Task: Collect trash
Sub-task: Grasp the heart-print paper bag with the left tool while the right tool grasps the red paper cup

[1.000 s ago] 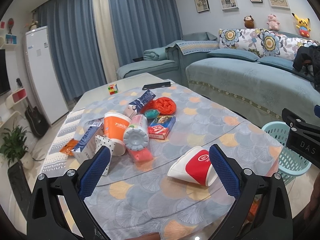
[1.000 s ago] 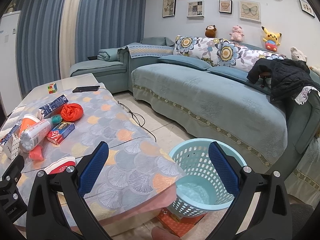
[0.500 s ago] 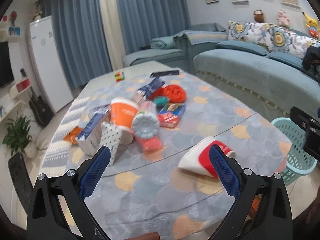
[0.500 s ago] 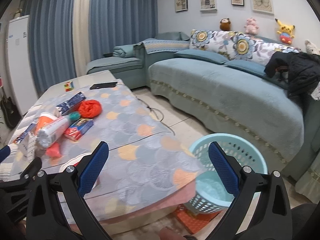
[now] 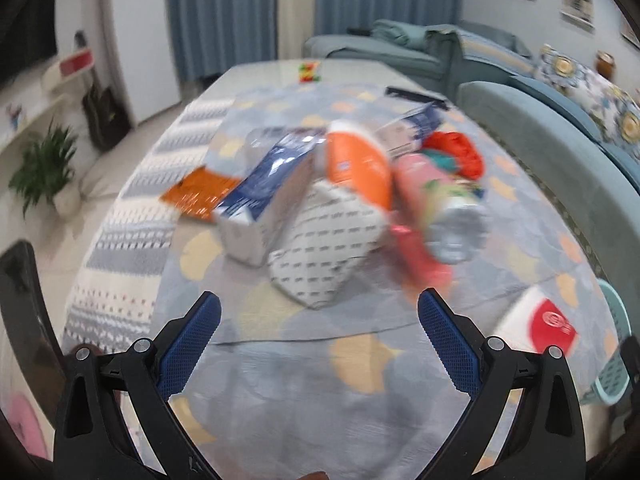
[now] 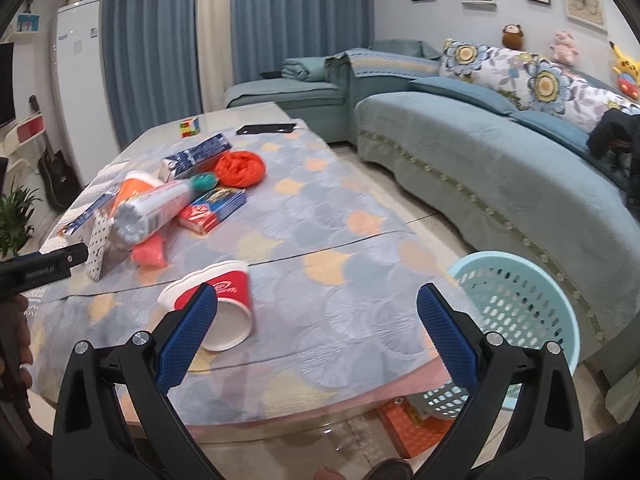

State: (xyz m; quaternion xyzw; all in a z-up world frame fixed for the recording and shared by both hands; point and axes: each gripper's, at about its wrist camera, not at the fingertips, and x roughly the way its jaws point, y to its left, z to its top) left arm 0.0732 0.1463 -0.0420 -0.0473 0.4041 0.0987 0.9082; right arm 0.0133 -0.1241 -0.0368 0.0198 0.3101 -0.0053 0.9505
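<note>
A pile of trash lies on the patterned table: an orange cup (image 5: 358, 170), a plastic bottle (image 5: 444, 208), a blue-and-white carton (image 5: 266, 196), a white dotted box (image 5: 324, 248) and an orange wrapper (image 5: 200, 196). A red-and-white paper cup (image 6: 218, 300) lies on its side nearer the table's front edge; it also shows in the left wrist view (image 5: 536, 326). My left gripper (image 5: 319, 344) is open and empty, just short of the dotted box. My right gripper (image 6: 317, 336) is open and empty, its left finger over the red cup. A light blue basket (image 6: 520, 320) stands on the floor right of the table.
A red crumpled bag (image 6: 240, 168), a red-and-blue packet (image 6: 214, 210), a phone (image 6: 266, 129) and a puzzle cube (image 6: 189, 127) lie farther back. A teal sofa (image 6: 500, 152) runs along the right. A white fridge (image 6: 78, 92) and a plant (image 5: 44, 168) stand at the left.
My left gripper has swung left and closer to the trash pile, its view now blurred. My right gripper has turned left from the basket toward the table and the red cup.
</note>
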